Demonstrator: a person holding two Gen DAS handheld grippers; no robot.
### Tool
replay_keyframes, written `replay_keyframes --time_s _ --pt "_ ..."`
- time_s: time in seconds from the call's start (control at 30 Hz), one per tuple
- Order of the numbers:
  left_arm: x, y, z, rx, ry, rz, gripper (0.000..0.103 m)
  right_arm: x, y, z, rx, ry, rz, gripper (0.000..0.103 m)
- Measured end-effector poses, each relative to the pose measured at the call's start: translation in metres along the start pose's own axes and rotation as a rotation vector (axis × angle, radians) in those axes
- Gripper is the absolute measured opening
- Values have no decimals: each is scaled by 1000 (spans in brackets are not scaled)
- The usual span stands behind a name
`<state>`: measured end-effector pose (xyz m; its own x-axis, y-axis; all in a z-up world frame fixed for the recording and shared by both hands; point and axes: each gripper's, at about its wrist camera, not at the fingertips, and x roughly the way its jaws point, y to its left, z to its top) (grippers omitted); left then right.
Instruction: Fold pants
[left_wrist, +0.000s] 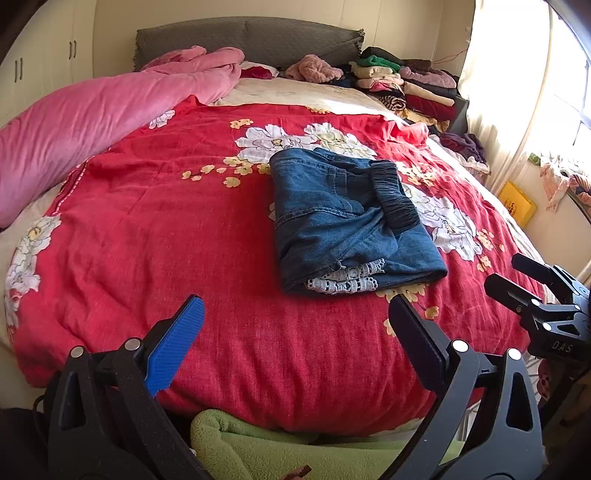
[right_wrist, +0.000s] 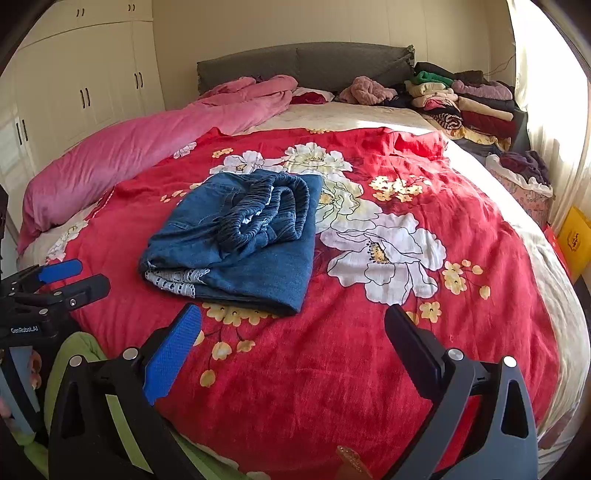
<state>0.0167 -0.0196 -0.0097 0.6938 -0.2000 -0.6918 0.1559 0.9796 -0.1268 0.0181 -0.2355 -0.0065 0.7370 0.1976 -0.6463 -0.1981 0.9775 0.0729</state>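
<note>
The blue denim pants (left_wrist: 347, 221) lie folded into a compact stack on the red flowered blanket (left_wrist: 147, 229), with the elastic waistband on top and white lace trim at the near edge. They also show in the right wrist view (right_wrist: 240, 240). My left gripper (left_wrist: 295, 325) is open and empty, held above the blanket near the bed's foot, short of the pants. My right gripper (right_wrist: 291, 332) is open and empty, just short of the pants' near edge. In the left wrist view the right gripper (left_wrist: 517, 280) shows at the right. In the right wrist view the left gripper (right_wrist: 74, 277) shows at the left.
A pink duvet (left_wrist: 92, 129) lies along the bed's left side. Stacks of folded clothes (left_wrist: 406, 81) sit by the grey headboard (left_wrist: 243, 37) at the back right. A green fleece (left_wrist: 277, 446) lies at the foot. A yellow box (left_wrist: 517, 203) stands by the window.
</note>
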Motion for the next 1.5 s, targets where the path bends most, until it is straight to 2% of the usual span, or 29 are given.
replay_keyframes --time_s 1.5 --pt "-4 -1 2 -10 -8 7 94 0 -2 -3 13 14 7 99"
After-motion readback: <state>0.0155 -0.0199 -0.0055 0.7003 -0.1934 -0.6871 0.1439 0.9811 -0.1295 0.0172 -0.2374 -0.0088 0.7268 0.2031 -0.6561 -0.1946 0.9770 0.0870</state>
